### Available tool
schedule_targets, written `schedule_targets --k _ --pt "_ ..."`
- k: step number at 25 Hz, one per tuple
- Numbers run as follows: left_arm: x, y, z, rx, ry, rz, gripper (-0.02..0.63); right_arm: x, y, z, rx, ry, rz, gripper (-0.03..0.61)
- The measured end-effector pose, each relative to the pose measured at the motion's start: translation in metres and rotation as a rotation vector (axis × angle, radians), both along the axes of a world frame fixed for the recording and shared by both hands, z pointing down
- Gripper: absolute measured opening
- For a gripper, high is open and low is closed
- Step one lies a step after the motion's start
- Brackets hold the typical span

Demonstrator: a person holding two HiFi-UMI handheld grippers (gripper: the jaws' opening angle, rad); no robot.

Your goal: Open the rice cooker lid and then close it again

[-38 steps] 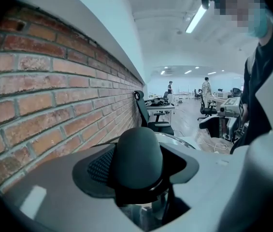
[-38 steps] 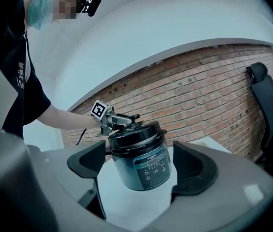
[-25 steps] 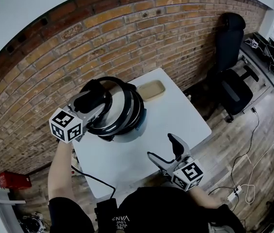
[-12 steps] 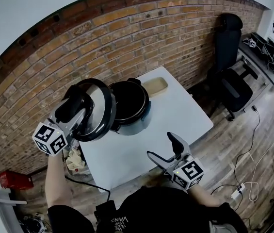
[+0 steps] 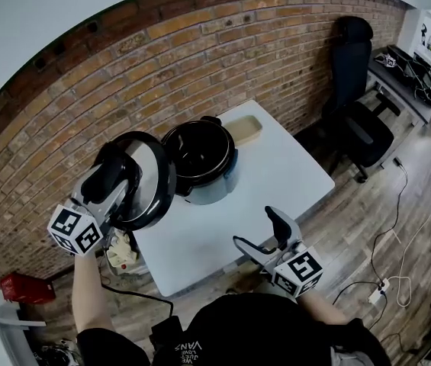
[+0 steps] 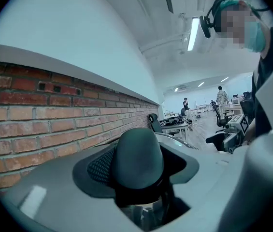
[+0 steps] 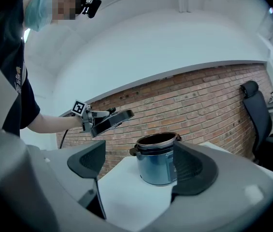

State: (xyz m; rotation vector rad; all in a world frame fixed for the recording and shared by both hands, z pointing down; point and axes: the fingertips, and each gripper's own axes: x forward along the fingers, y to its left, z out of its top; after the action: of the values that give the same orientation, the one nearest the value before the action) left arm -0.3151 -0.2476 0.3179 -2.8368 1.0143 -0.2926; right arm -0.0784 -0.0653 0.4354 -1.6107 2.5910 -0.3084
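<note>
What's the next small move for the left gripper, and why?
Probably carry the lid sideways until it is centred over the open pot, then lower it. The left gripper is shut on the lid and holds it tilted in the air, left of the pot, so opening looks done. The right gripper is open and empty.

A red-brick wall [image 5: 200,59] runs behind the white bench [image 5: 291,181], with plain pale wall [image 5: 17,36] above it. The floor [image 5: 368,227] is wood plank — cables [image 5: 404,280] trail across it. A black office chair [image 5: 356,113] stands by a cluttered desk [image 5: 410,78]; a strip light [image 6: 193,33] glows overhead.
</note>
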Motion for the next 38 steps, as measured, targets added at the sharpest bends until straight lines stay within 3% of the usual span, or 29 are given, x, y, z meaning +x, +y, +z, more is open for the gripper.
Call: schedule_targets --k 8,25,38 --pt "0.027 -0.008 0.002 -0.007 0.001 0.022 0.28 0.009 0.005 0.006 -0.008 -0.006 0.019 0.43" --pt "0.141 -0.068 0.053 -0.067 -0.098 0.093 0.28 0.087 -0.042 0.005 -0.021 0.003 0.036 0.43" --pt "0.18 -0.102 0.094 -0.119 -0.178 0.089 0.28 0.12 -0.082 0.011 -0.022 -0.01 0.007 0.43"
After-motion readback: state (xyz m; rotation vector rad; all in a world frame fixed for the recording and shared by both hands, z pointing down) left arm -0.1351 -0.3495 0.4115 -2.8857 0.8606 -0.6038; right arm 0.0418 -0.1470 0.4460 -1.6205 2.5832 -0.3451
